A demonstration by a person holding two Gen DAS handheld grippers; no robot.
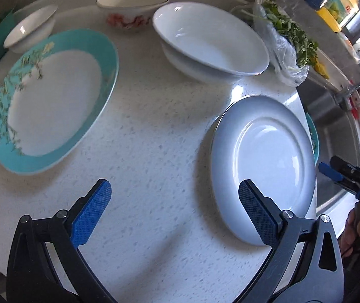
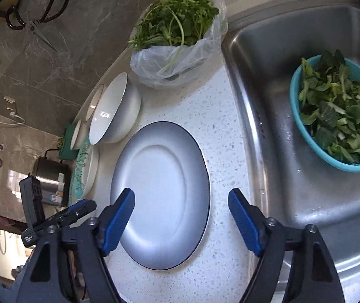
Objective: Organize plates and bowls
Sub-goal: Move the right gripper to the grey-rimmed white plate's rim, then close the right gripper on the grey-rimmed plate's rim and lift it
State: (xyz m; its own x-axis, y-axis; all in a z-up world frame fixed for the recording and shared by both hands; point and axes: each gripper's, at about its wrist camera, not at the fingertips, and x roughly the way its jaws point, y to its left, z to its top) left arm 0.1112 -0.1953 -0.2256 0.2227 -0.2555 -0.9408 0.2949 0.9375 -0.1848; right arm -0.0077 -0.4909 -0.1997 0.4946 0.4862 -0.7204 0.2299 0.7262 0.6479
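Nearest both cameras, the left gripper (image 1: 174,212) and right gripper (image 2: 181,217) stand wide apart and empty above the speckled countertop (image 1: 142,131). The white plate (image 2: 161,194) lies flat just below the right gripper, the sink (image 2: 293,176) at its 3 o'clock. The teal-rimmed plate (image 1: 53,98) sits at 10 o'clock of the left gripper, the stacked white bowls (image 1: 210,40) at 12. The step looks like picking up the white plate, which calls for the right jaws to straddle its near rim and close.

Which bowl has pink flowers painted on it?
The gold-rimmed bowl at the back of the counter. The small bowl and stacked bowls are plain white.
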